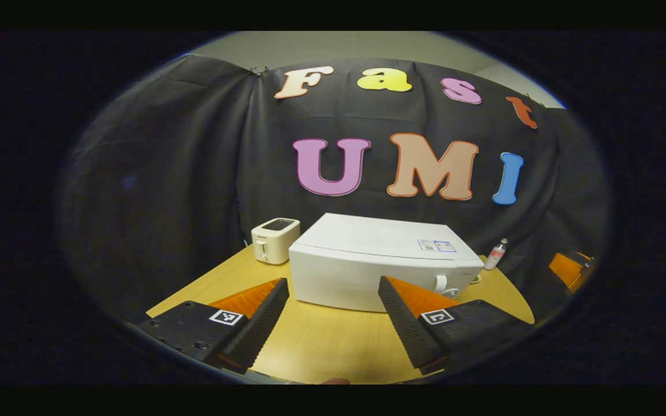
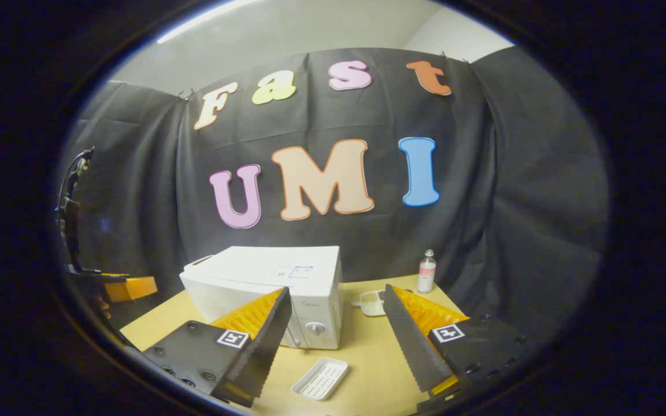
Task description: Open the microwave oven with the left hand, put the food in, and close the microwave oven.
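1. Left gripper view: cam sits above the near edge of the wooden table, looks slightly down & fwd at the microwave front, fairly near; toaster to its left.
2. Right gripper view: cam farther to the right, faces the microwave control-panel corner at an angle; white tray just below, close to cam.
3. Shared: microwave, tabletop, small bottle by the black cloth wall.

The food behind the microwave oven is too small to make out.
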### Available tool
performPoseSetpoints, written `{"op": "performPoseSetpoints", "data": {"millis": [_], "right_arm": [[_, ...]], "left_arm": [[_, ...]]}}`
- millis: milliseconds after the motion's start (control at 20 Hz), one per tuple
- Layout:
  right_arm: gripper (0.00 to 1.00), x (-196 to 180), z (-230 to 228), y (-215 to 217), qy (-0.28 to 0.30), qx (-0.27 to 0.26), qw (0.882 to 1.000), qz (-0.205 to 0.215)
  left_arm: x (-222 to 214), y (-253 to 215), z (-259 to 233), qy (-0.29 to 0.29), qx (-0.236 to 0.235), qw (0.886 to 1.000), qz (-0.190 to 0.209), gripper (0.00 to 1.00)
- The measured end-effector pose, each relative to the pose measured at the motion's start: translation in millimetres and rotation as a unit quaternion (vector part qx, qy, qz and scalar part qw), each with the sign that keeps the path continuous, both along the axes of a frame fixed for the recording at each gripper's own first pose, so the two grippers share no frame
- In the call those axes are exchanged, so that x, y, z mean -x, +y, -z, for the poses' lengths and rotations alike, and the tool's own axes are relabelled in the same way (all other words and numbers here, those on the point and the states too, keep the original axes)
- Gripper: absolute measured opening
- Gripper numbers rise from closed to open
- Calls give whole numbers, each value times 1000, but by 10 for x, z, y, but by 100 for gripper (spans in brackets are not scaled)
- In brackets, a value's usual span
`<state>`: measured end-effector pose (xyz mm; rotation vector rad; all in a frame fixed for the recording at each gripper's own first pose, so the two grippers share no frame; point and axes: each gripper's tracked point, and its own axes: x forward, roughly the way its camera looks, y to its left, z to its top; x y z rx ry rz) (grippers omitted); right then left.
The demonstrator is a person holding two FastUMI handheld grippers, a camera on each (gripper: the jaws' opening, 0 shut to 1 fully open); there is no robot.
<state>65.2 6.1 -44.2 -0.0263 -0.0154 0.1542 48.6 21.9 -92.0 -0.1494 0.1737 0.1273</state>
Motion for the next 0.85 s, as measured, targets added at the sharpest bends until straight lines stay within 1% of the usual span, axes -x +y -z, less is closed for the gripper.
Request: {"op": "performPoseSetpoints", "data": {"millis": [50, 100, 150, 300, 500, 600, 850], "right_arm": [[89, -5, -36, 60, 0, 0, 1000, -9], [99, -9, -64, 104, 2, -1, 1000, -13], [89, -4, -90, 121, 2, -3, 1000, -16], [89, -2, -104, 125, 9, -7, 1000, -14], [89, 21, -130, 49, 5, -2, 1000, -1], [89, 54, -145, 30, 5, -3, 1000, 3], [89, 113, -147, -69, 4, 2, 1000, 15]], "left_arm": [[23, 73, -53, -8, -5, 1000, -11, 96], [48, 142, -127, -17, -10, 1000, -19, 94], [64, 199, -200, -26, -16, 999, -26, 96], [63, 246, -290, -38, -27, 999, -26, 96], [-10, 141, -260, -29, -40, 999, -4, 96], [-52, 7, -271, -27, -35, 999, 15, 96], [-70, -177, -206, -17, -15, 999, 35, 96]]}}
